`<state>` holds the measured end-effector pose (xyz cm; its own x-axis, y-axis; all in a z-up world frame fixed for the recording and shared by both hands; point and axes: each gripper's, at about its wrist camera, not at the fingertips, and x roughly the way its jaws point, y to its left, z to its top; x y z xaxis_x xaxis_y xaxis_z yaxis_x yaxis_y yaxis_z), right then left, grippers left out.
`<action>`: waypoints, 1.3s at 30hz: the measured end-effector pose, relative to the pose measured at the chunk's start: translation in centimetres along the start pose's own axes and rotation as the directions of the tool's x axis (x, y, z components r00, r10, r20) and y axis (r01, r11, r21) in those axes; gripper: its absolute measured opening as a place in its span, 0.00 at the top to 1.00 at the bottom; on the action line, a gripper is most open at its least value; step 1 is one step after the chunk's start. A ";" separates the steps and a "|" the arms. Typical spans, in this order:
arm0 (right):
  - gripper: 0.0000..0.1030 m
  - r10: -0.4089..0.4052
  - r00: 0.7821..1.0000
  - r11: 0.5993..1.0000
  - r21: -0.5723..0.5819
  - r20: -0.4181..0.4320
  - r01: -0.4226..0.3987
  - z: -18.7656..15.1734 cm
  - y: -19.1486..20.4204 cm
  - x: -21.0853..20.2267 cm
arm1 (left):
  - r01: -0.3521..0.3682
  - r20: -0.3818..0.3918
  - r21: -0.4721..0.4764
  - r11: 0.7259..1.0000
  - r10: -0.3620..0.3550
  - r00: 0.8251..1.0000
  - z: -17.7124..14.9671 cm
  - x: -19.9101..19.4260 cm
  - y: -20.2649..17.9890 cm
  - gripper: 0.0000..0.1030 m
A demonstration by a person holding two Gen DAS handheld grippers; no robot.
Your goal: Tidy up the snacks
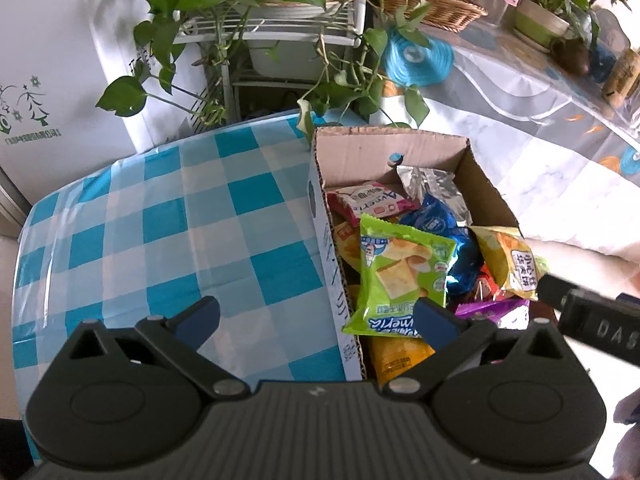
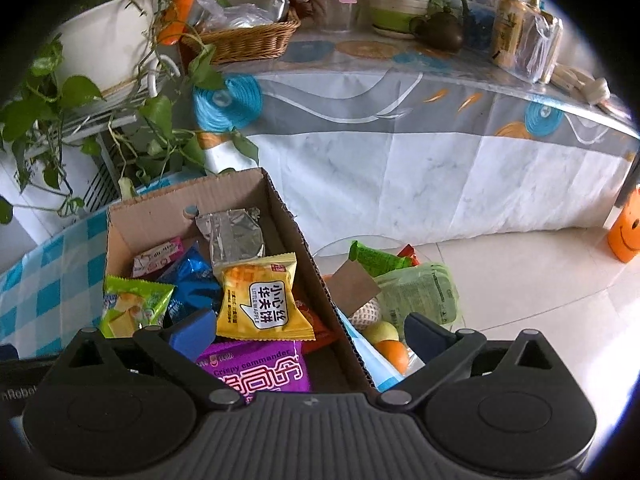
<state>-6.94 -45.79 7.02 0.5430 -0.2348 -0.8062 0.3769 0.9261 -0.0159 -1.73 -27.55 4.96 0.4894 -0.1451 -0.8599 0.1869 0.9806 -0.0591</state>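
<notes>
An open cardboard box [image 1: 320, 200] [image 2: 288, 216] sits on a blue checked tablecloth [image 1: 160, 220] and holds several snack packets. A green packet [image 1: 400, 276] [image 2: 132, 304] lies on top at the left, a yellow waffle packet [image 2: 260, 300] [image 1: 508, 256] on the right, a purple packet [image 2: 260, 368] at the near end, and blue [image 2: 188, 276], pink [image 1: 372, 200] and silver [image 2: 232, 232] ones behind. My left gripper [image 1: 316, 320] is open and empty, straddling the box's left wall. My right gripper [image 2: 308, 332] is open and empty, straddling the box's right wall.
A clear bowl [image 2: 400, 248] right of the box holds green packets [image 2: 416, 292], an orange [image 2: 392, 356] and other fruit. A plant rack [image 1: 272, 28] with trailing leaves stands behind the box. A cloth-draped table [image 2: 400, 120] with a wicker basket [image 2: 248, 40], pots and cans fills the background.
</notes>
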 end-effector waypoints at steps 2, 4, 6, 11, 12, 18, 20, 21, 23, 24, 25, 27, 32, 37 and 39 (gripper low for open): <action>0.00 -0.006 1.000 1.000 -0.019 -0.006 0.006 0.0 0.2 0.1 | -0.017 0.010 0.009 1.000 0.017 1.000 0.1 -0.1 -0.1 0.01; 0.00 -0.007 1.000 0.999 -0.033 -0.007 0.007 -0.1 0.3 0.1 | -0.037 0.014 0.023 0.999 0.037 0.999 0.2 -0.1 -0.3 0.01; 0.00 -0.002 1.000 0.999 -0.037 -0.009 0.001 -0.1 0.4 0.1 | -0.054 0.017 0.028 0.998 0.054 0.998 0.3 0.0 -0.4 0.01; 0.00 0.002 1.000 0.999 -0.048 -0.016 -0.002 0.0 0.4 0.2 | -0.062 0.034 0.040 0.997 0.061 0.998 0.4 -0.2 -0.6 0.01; 0.00 0.002 1.000 0.999 -0.050 -0.016 -0.002 0.0 0.4 0.2 | -0.067 0.033 0.049 0.997 0.065 0.997 0.4 -0.2 -0.8 0.01; 0.00 0.002 1.000 0.999 -0.051 -0.019 -0.003 0.0 0.4 0.2 | -0.076 0.042 0.063 0.995 0.073 0.996 0.3 -0.4 -1.6 0.01; 0.00 -0.001 1.000 0.999 -0.048 -0.019 0.000 0.0 0.3 0.2 | -0.079 0.050 0.070 0.994 0.076 0.996 0.3 -0.5 -1.7 0.01; 0.00 -0.001 1.000 0.999 -0.047 -0.019 0.000 0.0 0.2 0.2 | -0.083 0.055 0.078 0.994 0.078 0.995 0.3 -0.5 -1.8 0.01; 0.00 0.000 1.000 0.999 -0.046 -0.019 0.000 0.0 0.2 0.2 | -0.094 0.061 0.101 0.990 0.088 0.994 0.4 -0.5 -2.1 0.01; 0.00 -0.002 1.000 0.999 -0.048 -0.019 0.001 0.0 0.2 0.2 | -0.101 0.063 0.114 0.988 0.094 0.994 0.4 -0.5 -2.2 0.01; 0.00 -0.004 1.000 0.999 -0.049 -0.019 0.003 0.1 0.1 0.2 | -0.104 0.068 0.125 0.987 0.096 0.993 0.5 -0.6 -2.3 0.01; 0.00 -0.007 1.000 0.999 -0.048 -0.018 0.006 0.1 0.1 0.2 | -0.112 0.089 0.143 0.983 0.100 0.991 0.5 -0.8 -2.5 0.01; 0.00 -0.009 1.000 0.999 -0.035 -0.014 0.009 0.1 -0.2 0.2 | -0.085 0.135 0.165 0.983 0.063 0.989 0.5 -1.6 -2.7 0.01; 0.00 -0.015 1.000 1.000 -0.028 -0.009 0.015 0.1 -0.2 0.1 | -0.060 0.128 0.162 0.985 0.039 0.991 0.7 -1.6 -2.8 0.01; 0.00 -0.015 1.000 1.000 -0.026 -0.009 0.014 0.1 -0.3 0.1 | -0.063 0.128 0.158 0.985 0.043 0.991 0.6 -1.6 -2.8 0.01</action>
<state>-6.93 -46.07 7.01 0.5302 -0.2456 -0.8115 0.3647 0.9301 -0.0432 -2.50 -30.12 6.82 0.6020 -0.1188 -0.7896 0.2877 0.9547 0.0757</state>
